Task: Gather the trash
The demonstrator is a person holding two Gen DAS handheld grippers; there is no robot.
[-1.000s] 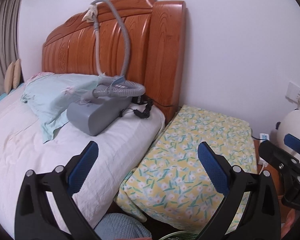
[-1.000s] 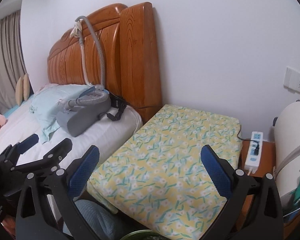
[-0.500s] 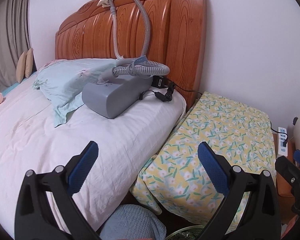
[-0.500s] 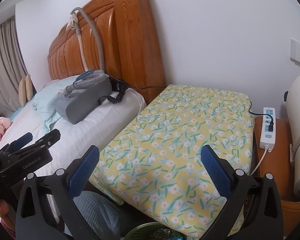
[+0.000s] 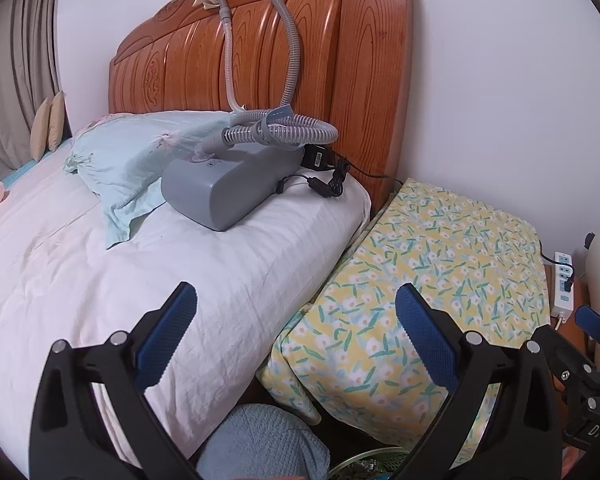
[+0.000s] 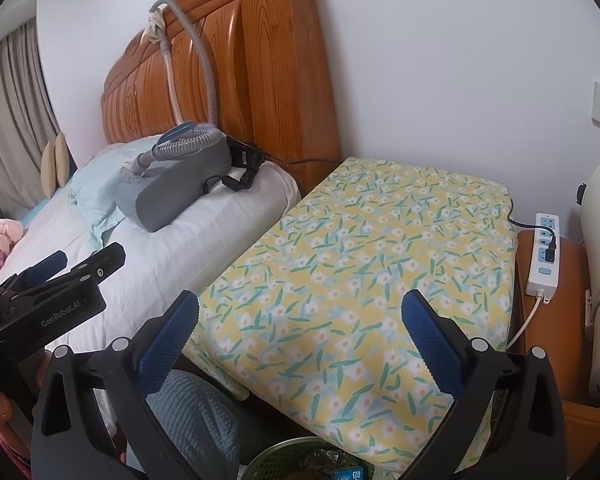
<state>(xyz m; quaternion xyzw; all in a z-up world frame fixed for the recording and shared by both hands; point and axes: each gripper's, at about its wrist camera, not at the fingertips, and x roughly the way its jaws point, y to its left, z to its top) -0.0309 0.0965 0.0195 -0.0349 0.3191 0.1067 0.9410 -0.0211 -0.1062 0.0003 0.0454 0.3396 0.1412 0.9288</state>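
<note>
Both grippers hang wide apart and empty: left gripper (image 5: 296, 328) over the bed (image 5: 100, 280) edge, right gripper (image 6: 300, 332) over the floral-covered table (image 6: 380, 240). No loose trash shows; the green wastebasket (image 6: 288, 456) sits just below. Best scan low before reaching.

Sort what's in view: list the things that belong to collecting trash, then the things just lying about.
For the job:
- green basket at the bottom edge, with scraps inside
- left gripper, open, empty
- right gripper, open, empty

Just lying about:
- grey machine and its hose on the bed
- pale green pillow
- floral-covered stand
- power strip
</note>
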